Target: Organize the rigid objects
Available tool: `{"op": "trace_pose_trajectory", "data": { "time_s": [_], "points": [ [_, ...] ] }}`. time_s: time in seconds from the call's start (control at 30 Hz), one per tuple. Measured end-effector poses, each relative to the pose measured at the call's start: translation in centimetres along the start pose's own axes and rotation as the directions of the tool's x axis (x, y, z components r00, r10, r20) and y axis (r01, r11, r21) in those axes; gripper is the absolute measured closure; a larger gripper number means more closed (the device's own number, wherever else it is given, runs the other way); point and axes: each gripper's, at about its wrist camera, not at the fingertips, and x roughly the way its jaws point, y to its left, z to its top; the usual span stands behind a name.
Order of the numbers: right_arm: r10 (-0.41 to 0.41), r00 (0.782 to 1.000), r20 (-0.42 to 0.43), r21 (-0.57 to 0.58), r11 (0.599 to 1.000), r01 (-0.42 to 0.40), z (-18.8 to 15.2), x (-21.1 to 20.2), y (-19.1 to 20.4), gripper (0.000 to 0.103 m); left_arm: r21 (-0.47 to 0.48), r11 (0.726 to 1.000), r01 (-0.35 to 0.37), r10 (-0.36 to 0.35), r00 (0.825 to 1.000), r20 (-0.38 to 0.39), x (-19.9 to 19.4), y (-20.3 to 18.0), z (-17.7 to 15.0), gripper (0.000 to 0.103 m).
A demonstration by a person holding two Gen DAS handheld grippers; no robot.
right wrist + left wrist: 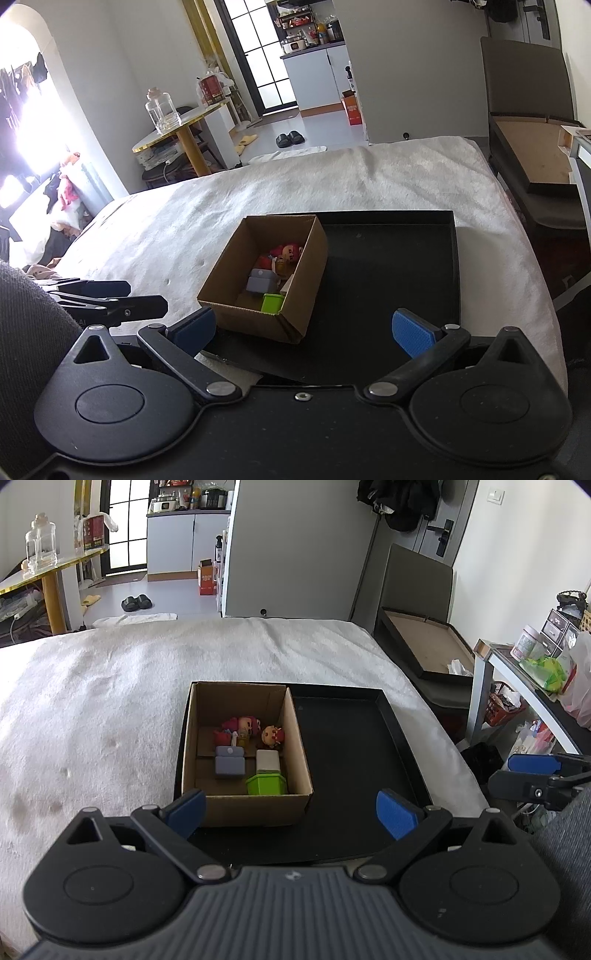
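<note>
— Trouble was likeliest at the open brown cardboard box (245, 753): it sat light on the shallow black tray (354, 760) upon the soft white bed blanket (92, 709), so a nudge could have slid or tipped it.

— And the toys?

— All inside it: small figurines (255, 731), grey block (229, 762), green block (266, 784).

— The poses?

— The left hand-held gripper (291, 814) and right hand-held gripper (303, 328) both hung low at the tray's near edge, blue pads spread wide, empty.

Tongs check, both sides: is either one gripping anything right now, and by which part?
Nothing is held. The left tongs and right tongs are both open and empty, short of the cardboard box, whose toys lie inside untouched.
</note>
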Motion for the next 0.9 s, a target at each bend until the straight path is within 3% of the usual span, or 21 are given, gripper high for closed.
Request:
{"op": "trace_pose_trajectory", "data": {
  "time_s": [0.9],
  "points": [
    [-0.017, 1.000, -0.016, 0.012, 1.000, 0.018, -0.11, 0.03, 0.32, 0.000, 0.003, 1.000, -0.003, 0.003, 1.000, -0.011, 0.04, 0.14, -0.13, 0.005]
  ]
}}
